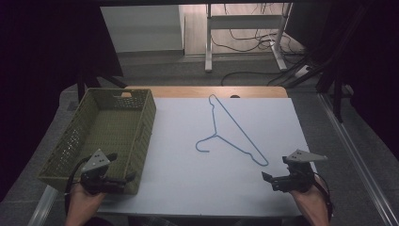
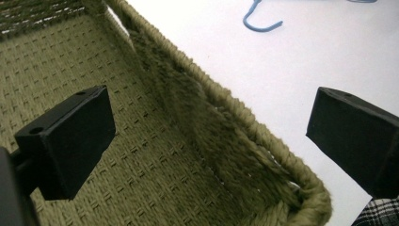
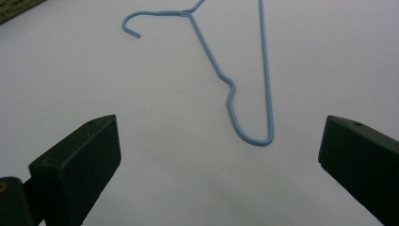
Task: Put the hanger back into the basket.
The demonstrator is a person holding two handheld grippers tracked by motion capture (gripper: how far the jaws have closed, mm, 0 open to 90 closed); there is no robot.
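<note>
**A:** Nearest you, at about five o'clock on the counter (image 1: 188, 188), your right gripper (image 1: 282, 181) hovers with its fingers (image 3: 75, 165) spread wide and nothing between them. Why hold it there?

**B:** Because you've got it aimed along the white sheet at the blue wire hanger (image 1: 230, 134). In the right gripper view the hanger's rounded shoulder end lies just ahead, between the two fingers' lines, so I'd judge you're lining up to take that end. It lies flat, so the fingers will have to come down low to catch the thin wire.

**A:** And your left gripper (image 1: 117, 181) at seven o'clock?

**B:** Fingers (image 2: 66, 141) spread as well, empty. The left gripper view shows one finger over the woven floor of the olive basket (image 1: 141, 136) and the other over the white sheet, with the basket's near corner wall between them. That reads as you getting ready to steady the basket, though the fingers aren't pressing on the rim yet.

**A:** Where's the hanger lying exactly?

**B:** Around the middle of the counter, well apart from both grippers: hook pointing toward the basket at nine o'clock, one long end reaching toward twelve. The basket sits open at ten o'clock, just beside it, likely where the hanger goes.
</note>
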